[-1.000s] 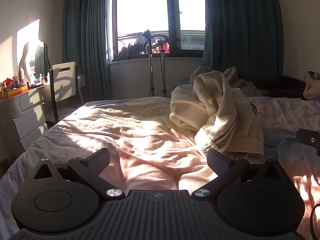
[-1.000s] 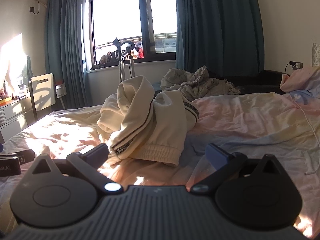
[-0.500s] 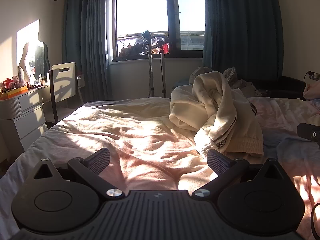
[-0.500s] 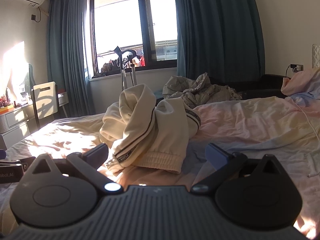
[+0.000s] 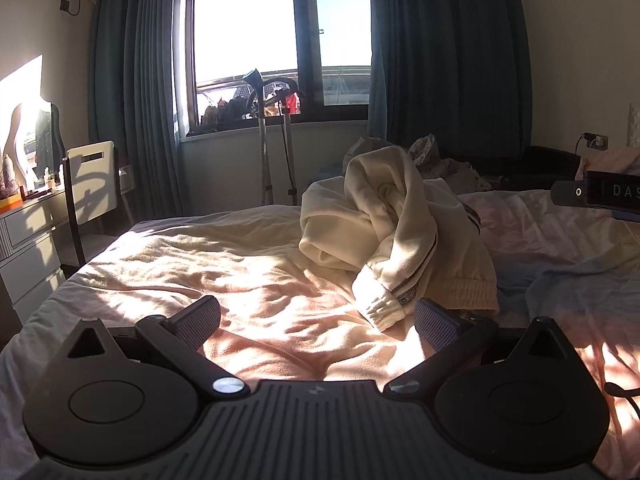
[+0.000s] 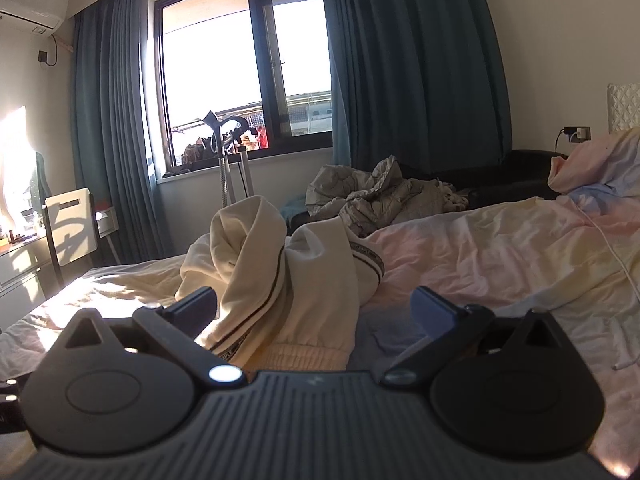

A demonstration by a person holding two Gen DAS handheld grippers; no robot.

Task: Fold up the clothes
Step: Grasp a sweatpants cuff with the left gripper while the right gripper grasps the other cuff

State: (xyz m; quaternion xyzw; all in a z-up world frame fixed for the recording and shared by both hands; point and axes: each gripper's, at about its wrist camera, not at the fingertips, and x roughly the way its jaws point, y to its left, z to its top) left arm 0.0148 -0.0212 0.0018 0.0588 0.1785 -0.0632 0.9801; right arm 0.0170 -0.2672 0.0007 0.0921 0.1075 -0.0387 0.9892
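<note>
soft cream fleece garment [image 5: 394,232]; crumpled matt cotton bedsheet [image 5: 224,264].

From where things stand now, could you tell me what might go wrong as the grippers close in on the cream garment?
The cream garment is a twisted heap, so the open right gripper may pinch several layers at once. The open left gripper hovers over the loose bedsheet near the cuff and could grab sheet too.

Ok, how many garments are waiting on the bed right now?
1 that I can make out: the cream sweatshirt, bunched mid-bed, just ahead of the right gripper. The grey heap behind may hide more.
</note>
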